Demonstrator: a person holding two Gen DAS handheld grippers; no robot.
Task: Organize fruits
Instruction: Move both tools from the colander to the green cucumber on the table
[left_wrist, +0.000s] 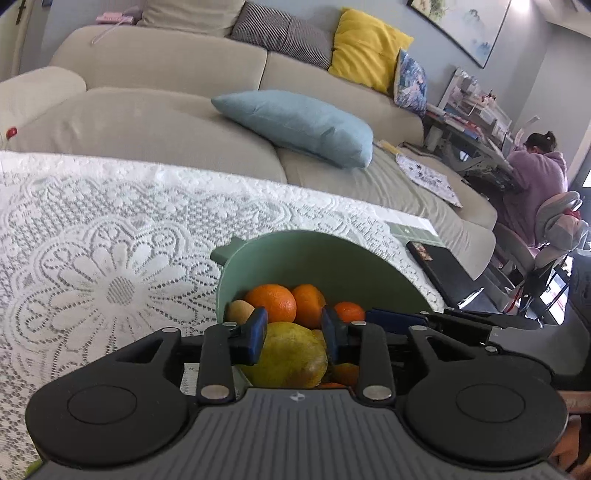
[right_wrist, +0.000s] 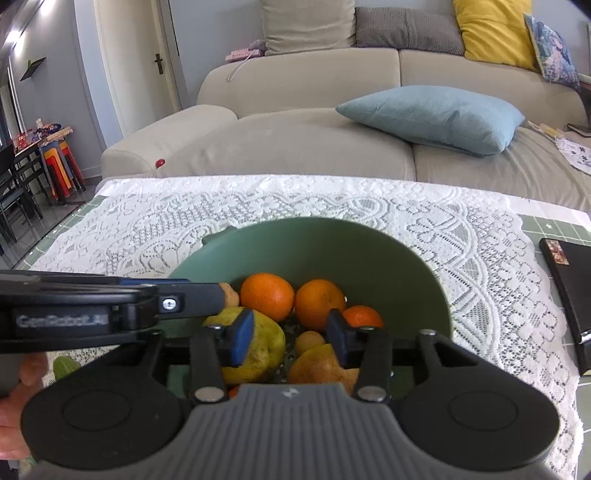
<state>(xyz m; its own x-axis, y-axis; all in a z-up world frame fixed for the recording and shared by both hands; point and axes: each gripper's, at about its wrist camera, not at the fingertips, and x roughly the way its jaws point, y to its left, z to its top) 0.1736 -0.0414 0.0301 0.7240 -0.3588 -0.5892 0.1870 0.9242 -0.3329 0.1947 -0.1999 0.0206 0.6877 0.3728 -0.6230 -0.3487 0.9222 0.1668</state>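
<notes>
Fruits sit heaped in a green bowl (left_wrist: 332, 266) on the lace-covered desk (left_wrist: 110, 240). In the left wrist view the left gripper (left_wrist: 294, 334) hangs over the bowl's near edge, jaws apart and gripping nothing, a big yellow-green pear (left_wrist: 288, 354) directly beneath and between them, oranges (left_wrist: 271, 301) just beyond. In the right wrist view the right gripper (right_wrist: 290, 338) also stands released above the bowl, the pear (right_wrist: 258, 350) under its left finger; the left gripper reaches in from the left. Both hover equally near.
</notes>
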